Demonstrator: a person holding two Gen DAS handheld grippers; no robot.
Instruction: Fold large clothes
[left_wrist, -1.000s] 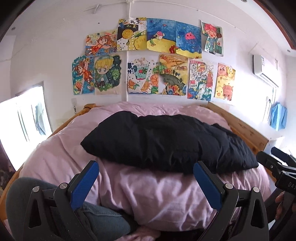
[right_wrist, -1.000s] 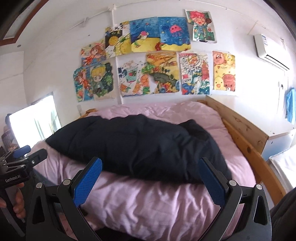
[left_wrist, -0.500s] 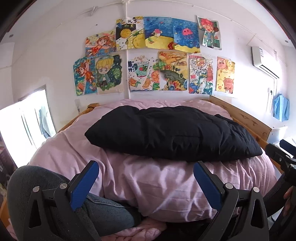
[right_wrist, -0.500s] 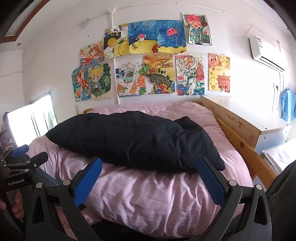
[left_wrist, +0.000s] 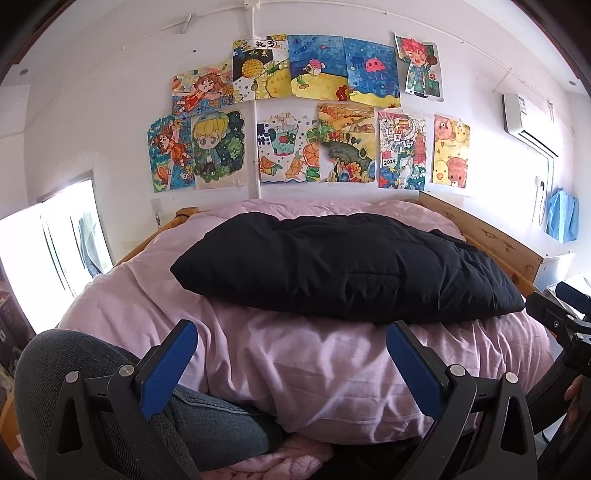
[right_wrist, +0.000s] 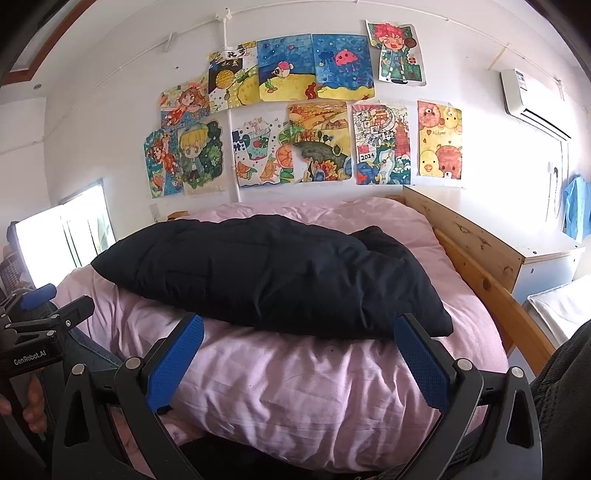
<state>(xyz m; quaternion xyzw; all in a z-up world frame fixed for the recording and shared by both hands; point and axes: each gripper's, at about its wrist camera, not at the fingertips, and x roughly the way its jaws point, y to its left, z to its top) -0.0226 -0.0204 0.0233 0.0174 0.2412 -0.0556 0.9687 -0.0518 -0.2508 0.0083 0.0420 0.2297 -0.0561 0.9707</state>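
Blue-padded fingers (left_wrist: 168, 369) of the left gripper (left_wrist: 291, 365) are spread wide and hold nothing, and the right gripper (right_wrist: 299, 363) likewise has its fingers (right_wrist: 423, 369) apart and empty. Both hang short of the bed (right_wrist: 476, 254), near its foot end. The black padded garment (left_wrist: 343, 269) lies crosswise on the pink duvet (left_wrist: 314, 369) in the middle of the bed, below the drawings (left_wrist: 314, 110) taped to the wall beyond the bed.

A plain black padded jacket (left_wrist: 343, 266) lies on a pale pink duvet (left_wrist: 314, 362); blue-padded fingers (left_wrist: 168, 369).
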